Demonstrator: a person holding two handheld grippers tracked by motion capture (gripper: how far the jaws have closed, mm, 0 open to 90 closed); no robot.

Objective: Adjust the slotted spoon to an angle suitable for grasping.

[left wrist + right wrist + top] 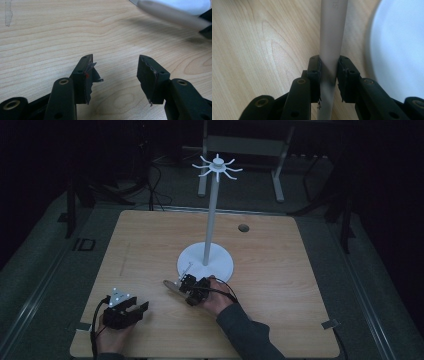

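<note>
Left gripper, high view: left gripper point(134, 309) sits nearest the camera at the table's near-left, held in a hand point(112, 340); jaws apart, nothing between them.
Right gripper, high view: right gripper point(184, 282) lies near the table's middle front, held by a hand point(220, 301) in a dark sleeve point(247, 335); it is clamped on a pale grey rod point(170, 286).
Rod, high view: short, slim, light-coloured; it juts left from the jaws, low over the wood, just in front of the white stand base point(220, 265).
Stand, high view: round base, tall white pole point(211, 215), hooked arms on top point(218, 167); upright, centre of the table.
Open room, high view: wooden table point(150, 245) is bare to the left, right and rear of the stand; a small round hole point(243, 227) lies near the far edge.
Left gripper view: both black fingers point(83, 77) stand wide, with worn, ragged pads; bare wood between. The rod point(172, 15) crosses the upper right, blurred, well apart.
Right gripper view: both pads point(314, 77) press the rod point(332, 37) from either side. The rod is smooth, matt grey-white and runs straight away from the camera; faint lettering near its far end is unreadable. The base point(399, 50) edge curves just beside it on the right; open wood lies on the left.
</note>
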